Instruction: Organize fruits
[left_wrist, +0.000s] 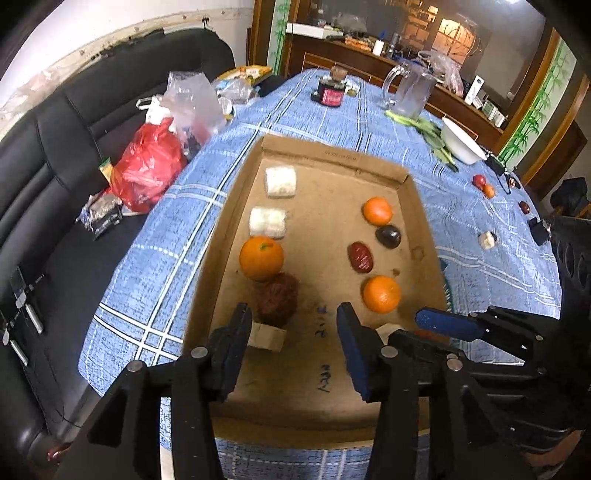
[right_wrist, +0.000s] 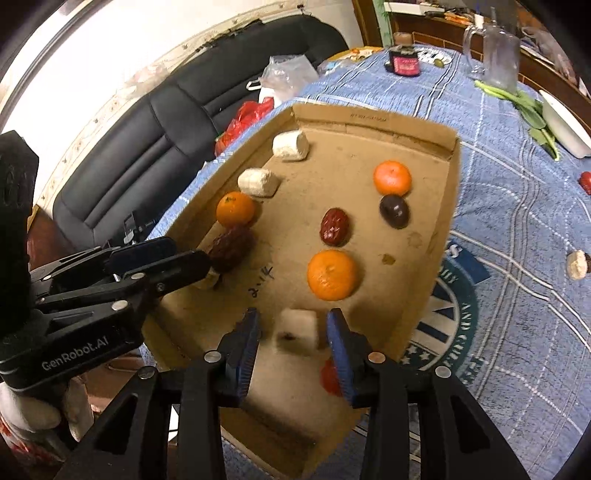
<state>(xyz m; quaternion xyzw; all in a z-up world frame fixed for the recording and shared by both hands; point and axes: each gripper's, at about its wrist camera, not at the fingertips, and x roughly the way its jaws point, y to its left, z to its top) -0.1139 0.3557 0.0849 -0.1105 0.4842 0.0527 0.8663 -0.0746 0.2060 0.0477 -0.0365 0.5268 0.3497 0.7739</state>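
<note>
A shallow cardboard box (left_wrist: 417, 206) (right_wrist: 452, 177) lies on the blue checked tablecloth. Its left row holds two white pieces (left_wrist: 280, 181), an orange (left_wrist: 261, 257) and a brown fruit (left_wrist: 277, 299). Its right row holds an orange (left_wrist: 376, 210), a dark plum (left_wrist: 388, 236), a red date (left_wrist: 359, 257) and an orange (left_wrist: 381, 294). My left gripper (left_wrist: 293, 325) is open and empty above the box's near end, also visible in the right wrist view (right_wrist: 184, 254). My right gripper (right_wrist: 291, 325) is open around a white piece (right_wrist: 298, 328), not touching it; a red fruit (right_wrist: 330, 376) lies by its right finger.
Loose fruits (left_wrist: 484, 184) and a white piece (left_wrist: 487, 240) lie on the cloth to the right. A white bowl (left_wrist: 461, 142), greens, a glass jug (left_wrist: 410, 92) and a jar (left_wrist: 330, 90) stand at the back. A black sofa (left_wrist: 74, 147) with bags is on the left.
</note>
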